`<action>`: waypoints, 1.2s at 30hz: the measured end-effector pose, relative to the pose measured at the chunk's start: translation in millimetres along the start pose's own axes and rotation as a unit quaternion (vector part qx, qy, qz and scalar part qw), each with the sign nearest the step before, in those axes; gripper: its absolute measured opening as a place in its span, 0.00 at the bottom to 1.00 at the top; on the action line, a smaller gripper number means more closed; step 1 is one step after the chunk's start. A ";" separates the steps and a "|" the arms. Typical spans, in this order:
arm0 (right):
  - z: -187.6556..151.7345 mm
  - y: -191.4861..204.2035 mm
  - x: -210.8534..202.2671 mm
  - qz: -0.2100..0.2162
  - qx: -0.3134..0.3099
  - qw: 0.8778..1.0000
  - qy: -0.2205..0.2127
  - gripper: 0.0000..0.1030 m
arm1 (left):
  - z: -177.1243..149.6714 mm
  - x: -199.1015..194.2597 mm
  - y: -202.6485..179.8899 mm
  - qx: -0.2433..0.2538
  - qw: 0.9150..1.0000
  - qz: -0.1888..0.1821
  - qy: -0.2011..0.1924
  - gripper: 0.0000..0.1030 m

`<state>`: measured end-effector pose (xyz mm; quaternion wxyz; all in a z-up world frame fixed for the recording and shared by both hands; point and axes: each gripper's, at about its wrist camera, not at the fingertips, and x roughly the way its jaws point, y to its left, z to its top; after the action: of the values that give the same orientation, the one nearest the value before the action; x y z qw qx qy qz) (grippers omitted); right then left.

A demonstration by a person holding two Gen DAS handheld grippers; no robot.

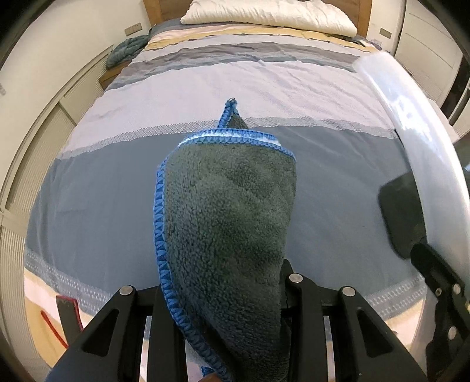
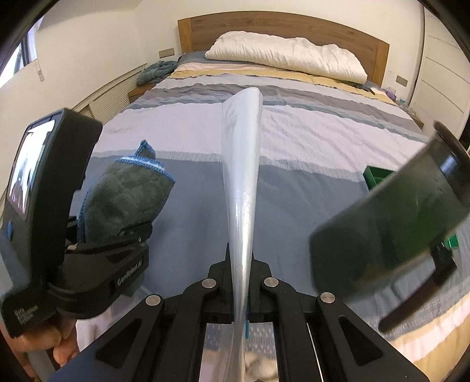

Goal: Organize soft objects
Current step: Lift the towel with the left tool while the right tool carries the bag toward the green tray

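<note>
Towel (image 1: 229, 223) bunches between clamped left fingers (image 1: 296, 279); right fingers (image 2: 258, 266) pinch plastic bag (image 2: 242, 164).

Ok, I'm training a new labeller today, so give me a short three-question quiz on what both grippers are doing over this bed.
1. True or false: the left gripper holds a grey towel with blue edging.
2. What does the right gripper pinch?
A. pillow
B. clear plastic bag
C. sock
3. Fill in: the white pillow lies against the wooden ____.

Key: 1 true; 2 B; 3 headboard.
</note>
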<state>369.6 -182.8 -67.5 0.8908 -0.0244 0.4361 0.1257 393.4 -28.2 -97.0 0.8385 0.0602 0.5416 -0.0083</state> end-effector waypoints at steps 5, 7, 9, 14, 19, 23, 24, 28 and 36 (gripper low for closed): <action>-16.0 -16.3 -27.8 0.005 -0.007 1.000 0.009 0.03 | -8.1 -15.5 -13.0 -0.001 1.000 0.006 0.010 0.26; -23.8 -21.4 -40.7 0.010 -0.008 1.000 0.012 0.03 | -11.5 -20.9 -14.5 -0.004 1.000 0.005 0.013 0.26; -32.3 -28.1 -53.2 0.014 -0.010 1.000 0.014 0.03 | -19.0 -31.0 -17.8 -0.007 1.000 0.008 0.008 0.26; -59.4 -41.7 -87.2 0.021 -0.027 0.999 0.021 0.03 | -38.9 -50.3 -23.9 -0.020 1.000 0.010 0.006 0.26; -88.4 -52.7 -113.3 0.018 -0.052 0.998 0.034 0.03 | -62.6 -67.7 -28.7 -0.032 0.999 0.013 0.005 0.26; -108.0 -59.7 -128.5 0.022 -0.064 0.997 0.046 0.03 | -84.6 -78.2 -35.9 -0.039 0.999 0.013 0.010 0.26; -116.1 -63.1 -134.3 0.025 -0.069 0.996 0.049 0.03 | -89.8 -80.4 -38.3 -0.040 0.999 0.011 0.012 0.26; -148.3 -73.3 -151.4 0.027 -0.079 0.995 0.059 0.03 | -111.9 -90.8 -53.7 -0.035 0.999 0.020 0.015 0.27; -194.5 -127.0 -187.3 0.014 -0.061 0.995 0.082 0.03 | -149.7 -111.6 -115.5 0.015 0.999 -0.021 0.035 0.27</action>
<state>140.7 -373.3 -49.6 0.8470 -0.0824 0.4995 0.1623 202.3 -132.1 -67.0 0.8175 0.0620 0.5716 -0.0318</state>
